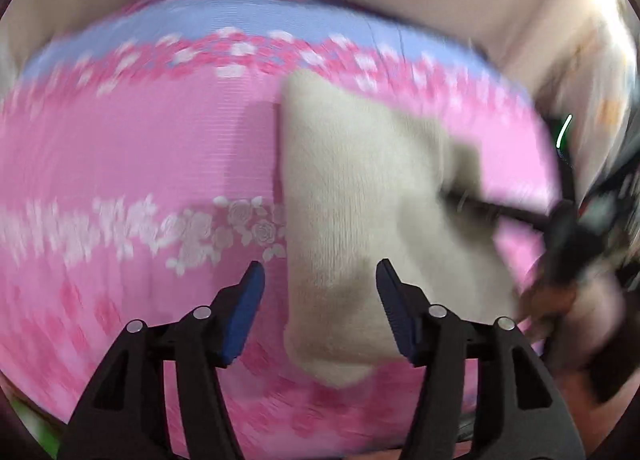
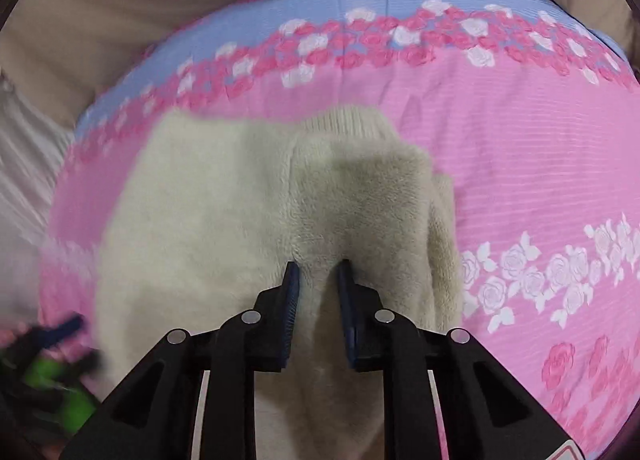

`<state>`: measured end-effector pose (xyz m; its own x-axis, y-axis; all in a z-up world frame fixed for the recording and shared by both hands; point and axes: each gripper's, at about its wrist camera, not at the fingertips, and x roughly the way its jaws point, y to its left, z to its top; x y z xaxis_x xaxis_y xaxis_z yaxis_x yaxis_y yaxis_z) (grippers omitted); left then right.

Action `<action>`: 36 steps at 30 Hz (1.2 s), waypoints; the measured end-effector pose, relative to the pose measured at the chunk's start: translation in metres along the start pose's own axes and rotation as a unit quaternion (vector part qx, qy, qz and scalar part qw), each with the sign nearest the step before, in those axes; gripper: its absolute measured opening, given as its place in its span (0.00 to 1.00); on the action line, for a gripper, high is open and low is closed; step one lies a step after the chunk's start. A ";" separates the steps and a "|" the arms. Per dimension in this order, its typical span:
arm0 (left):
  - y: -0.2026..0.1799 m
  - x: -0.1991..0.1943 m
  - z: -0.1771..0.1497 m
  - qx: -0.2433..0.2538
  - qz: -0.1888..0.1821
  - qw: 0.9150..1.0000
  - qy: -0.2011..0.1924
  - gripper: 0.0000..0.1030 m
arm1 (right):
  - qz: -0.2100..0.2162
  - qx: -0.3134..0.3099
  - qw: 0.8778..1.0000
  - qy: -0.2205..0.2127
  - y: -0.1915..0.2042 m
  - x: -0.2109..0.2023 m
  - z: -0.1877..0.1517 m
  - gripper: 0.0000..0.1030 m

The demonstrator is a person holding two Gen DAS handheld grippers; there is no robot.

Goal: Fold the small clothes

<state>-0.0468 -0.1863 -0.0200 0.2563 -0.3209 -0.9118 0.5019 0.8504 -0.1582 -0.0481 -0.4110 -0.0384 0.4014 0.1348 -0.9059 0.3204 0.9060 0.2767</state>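
A small cream fleece garment (image 2: 192, 228) lies on a pink bed sheet (image 2: 520, 164), its ribbed collar (image 2: 344, 124) at the far side. One side is folded over the middle. My right gripper (image 2: 318, 268) is shut on a raised ridge of that folded fleece. In the left wrist view the garment (image 1: 340, 200) looks like a narrow cream strip. My left gripper (image 1: 320, 270) hovers over its near end, open, its blue pads (image 1: 244, 312) wide apart and clear of the cloth. The right gripper (image 1: 560, 220) reaches onto the garment from the right, blurred.
The sheet has bands of white and pink roses (image 2: 532, 272) and a blue band (image 2: 320, 0) at its far edge. Beige cloth (image 2: 120, 20) lies beyond it. The left gripper's dark and green body (image 2: 52, 360) shows blurred at the lower left of the right wrist view.
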 end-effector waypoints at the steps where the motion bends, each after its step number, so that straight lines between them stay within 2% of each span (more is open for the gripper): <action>1: -0.004 0.013 -0.005 0.022 0.034 0.999 0.014 0.57 | 0.003 -0.003 1.000 -0.021 0.008 -0.020 0.001 0.17; 3: 0.000 0.026 -0.008 0.015 0.043 0.998 0.033 0.62 | 0.013 -0.020 0.999 -0.043 0.021 -0.040 -0.002 0.19; 4: 0.004 0.027 -0.008 0.001 0.036 0.999 0.033 0.67 | 0.013 -0.028 0.999 -0.036 0.025 -0.037 -0.002 0.20; 7: 0.018 0.028 -0.005 -0.031 0.023 0.999 0.037 0.72 | -0.029 -0.059 0.997 0.027 0.028 0.015 -0.011 0.20; 10: 0.015 0.009 -0.005 -0.024 0.033 0.999 0.015 0.70 | 0.000 -0.025 1.000 0.006 0.035 -0.009 -0.008 0.24; 12: 0.014 -0.004 -0.003 -0.007 0.057 0.998 -0.008 0.70 | 0.031 -0.045 0.998 -0.020 0.054 -0.035 -0.006 0.24; 13: 0.015 -0.009 -0.002 -0.003 0.060 0.998 -0.016 0.70 | 0.036 -0.060 0.997 -0.018 0.063 -0.039 -0.006 0.24; 14: 0.015 -0.012 -0.002 -0.004 0.059 0.998 -0.017 0.70 | 0.036 -0.073 0.997 -0.009 0.073 -0.036 -0.007 0.24; 17: 0.018 -0.016 -0.001 -0.007 0.058 0.998 -0.016 0.70 | 0.010 -0.117 0.991 0.062 0.091 0.021 -0.019 0.24; 19: 0.019 -0.017 0.000 -0.010 0.059 0.998 -0.014 0.70 | 0.012 -0.109 0.993 0.055 0.092 0.028 -0.019 0.24; 21: 0.020 -0.017 0.000 -0.008 0.063 0.998 -0.013 0.70 | 0.003 -0.108 0.993 0.043 0.099 0.005 -0.015 0.26; 23: 0.019 -0.015 0.002 -0.007 0.063 0.998 -0.013 0.70 | 0.014 -0.115 0.993 0.028 0.102 -0.018 -0.018 0.26; 25: 0.020 -0.013 0.001 -0.011 0.063 0.998 -0.009 0.70 | 0.004 -0.115 0.993 0.034 0.097 -0.025 -0.029 0.28; 28: 0.024 -0.011 0.000 -0.021 0.063 0.998 -0.003 0.70 | -0.008 -0.105 0.991 0.076 0.080 0.002 -0.049 0.28; 30: 0.027 -0.009 0.001 -0.030 0.060 0.998 0.000 0.70 | 0.016 -0.078 0.995 0.067 0.070 0.005 -0.053 0.28; 31: 0.029 -0.009 0.001 -0.034 0.063 0.997 0.001 0.70 | 0.028 -0.060 0.996 0.059 0.066 -0.008 -0.051 0.27; 33: 0.030 -0.011 0.002 -0.036 0.062 0.997 0.000 0.70 | 0.027 -0.037 0.999 0.022 0.054 -0.036 -0.046 0.32; 35: 0.032 -0.014 0.003 -0.044 0.043 0.998 -0.008 0.73 | 0.005 -0.021 1.000 -0.009 0.032 -0.059 -0.040 0.60; 36: 0.033 -0.015 0.004 -0.050 0.032 0.998 -0.010 0.79 | -0.014 -0.011 1.000 -0.016 0.016 -0.061 -0.039 0.62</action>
<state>-0.0308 -0.1552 -0.0101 0.3016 -0.2714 -0.9140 0.3996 0.9064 -0.1372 -0.1011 -0.3888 0.0089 0.4193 0.0972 -0.9026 0.3129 0.9179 0.2442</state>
